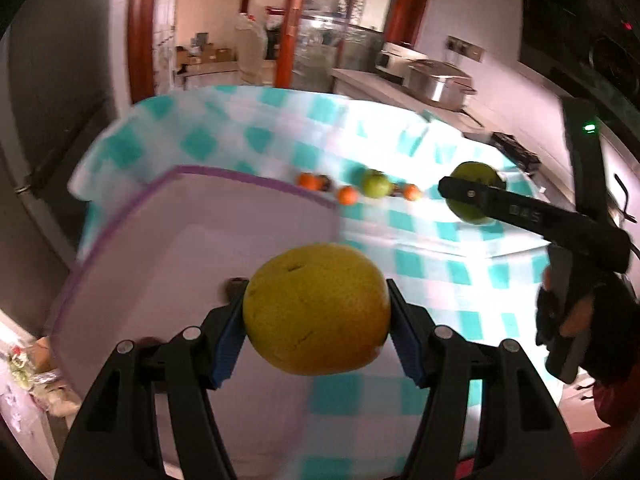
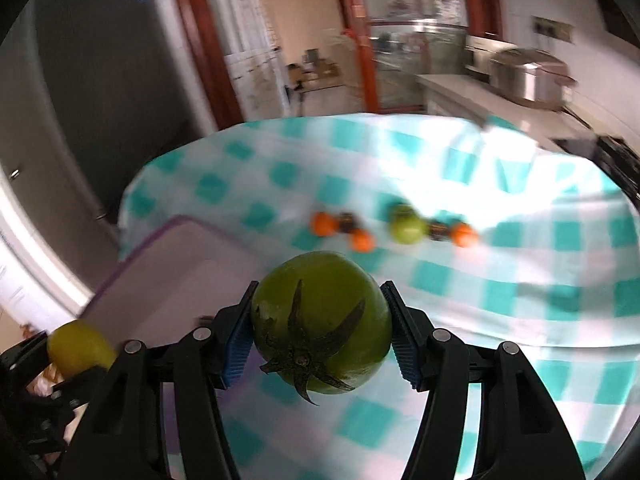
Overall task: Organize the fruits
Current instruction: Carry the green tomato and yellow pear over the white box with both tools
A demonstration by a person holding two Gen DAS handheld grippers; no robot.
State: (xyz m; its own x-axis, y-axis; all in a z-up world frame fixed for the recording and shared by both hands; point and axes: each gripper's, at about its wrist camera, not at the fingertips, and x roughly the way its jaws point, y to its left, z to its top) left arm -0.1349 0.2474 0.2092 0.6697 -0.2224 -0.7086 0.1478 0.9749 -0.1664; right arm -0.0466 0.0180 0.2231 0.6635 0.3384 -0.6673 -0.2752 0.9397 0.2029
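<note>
**Left wrist view: two round fruits in the air, both could slip**

Left gripper (image 1: 316, 320) is clamped about halfway on a yellow pear (image 1: 316, 308), above the white tray (image 1: 160, 232). Right gripper (image 2: 320, 332) likewise pinches a green tomato (image 2: 322, 320) over the checked cloth (image 2: 520, 280). Smooth round skins, thin pads: I'd guess a jolt rolls one out, maybe onto the small fruits (image 2: 362, 240) lying ahead of the fingers.

Near side's wide open over the checked tablecloth (image 2: 500, 288); far across it a row of small fruits (image 2: 394, 228) blocks, tray (image 1: 200, 232) fills the left.
</note>
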